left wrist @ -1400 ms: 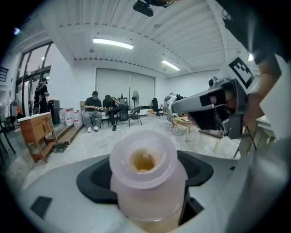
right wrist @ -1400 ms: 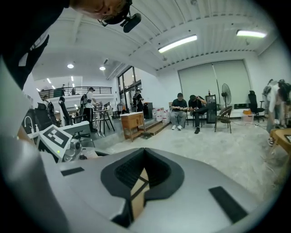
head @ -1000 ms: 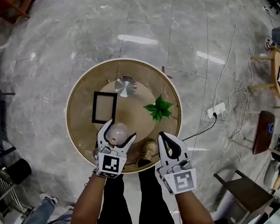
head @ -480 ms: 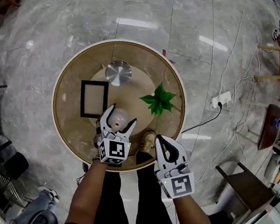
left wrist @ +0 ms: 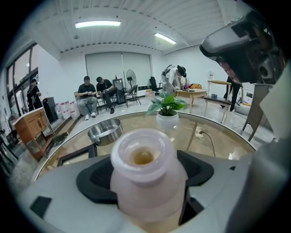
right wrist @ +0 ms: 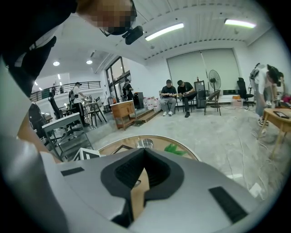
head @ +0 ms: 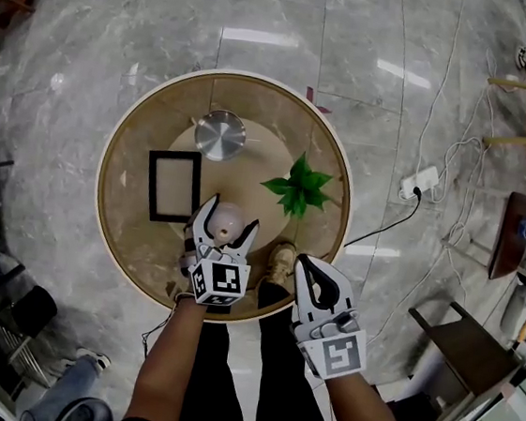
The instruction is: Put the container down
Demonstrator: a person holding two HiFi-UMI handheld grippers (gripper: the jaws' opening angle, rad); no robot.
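Note:
The container [head: 226,223] is a pale pink translucent bottle with an open mouth [left wrist: 143,157]. It stands upright between the jaws of my left gripper [head: 228,216], which is shut on its body [left wrist: 145,191]. It is over the near part of the round glass table [head: 121,132]; I cannot tell whether its base touches the glass. My right gripper [head: 305,261] hangs at the table's near right edge, shut, its black pads [right wrist: 160,170] meeting with nothing between them.
On the table stand a steel bowl [head: 220,136], a black picture frame [head: 173,185] and a small green potted plant [head: 297,187]. A power strip with cables [head: 419,183] lies on the floor to the right. People sit far back in the room [left wrist: 96,93].
The head view has shifted a little over the table. The left gripper keeps hold of the container at about the same spot; the right gripper stays shut by the table edge.

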